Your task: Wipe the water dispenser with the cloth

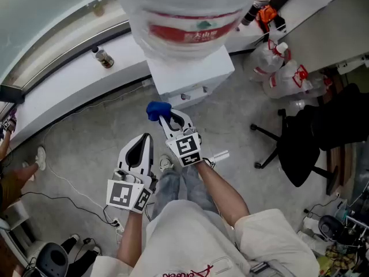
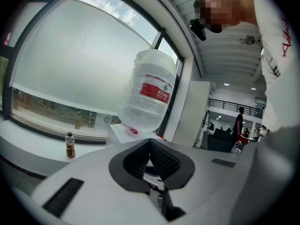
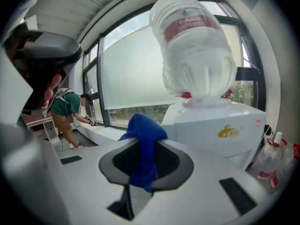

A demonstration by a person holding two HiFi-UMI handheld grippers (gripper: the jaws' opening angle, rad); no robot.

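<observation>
Head view: the right tongs [image 1: 164,117] point at the white water dispenser [image 1: 193,74]. The blue cloth [image 1: 157,109] is bunched at their tips, near the dispenser's front but apart from it. The left tongs [image 1: 145,138] hang lower and further from the dispenser.

Left gripper view: those jaws sit pressed together with nothing between them, and the big bottle [image 2: 151,95] is ahead.

Right gripper view: the jaws are clamped on the cloth's middle, a soft fold standing past the tips and the tail drooping below. It looks light and floppy, so that mid-bunch hold should leave a pad to press flat. The dispenser's hard, smooth shell should let it glide.
</observation>
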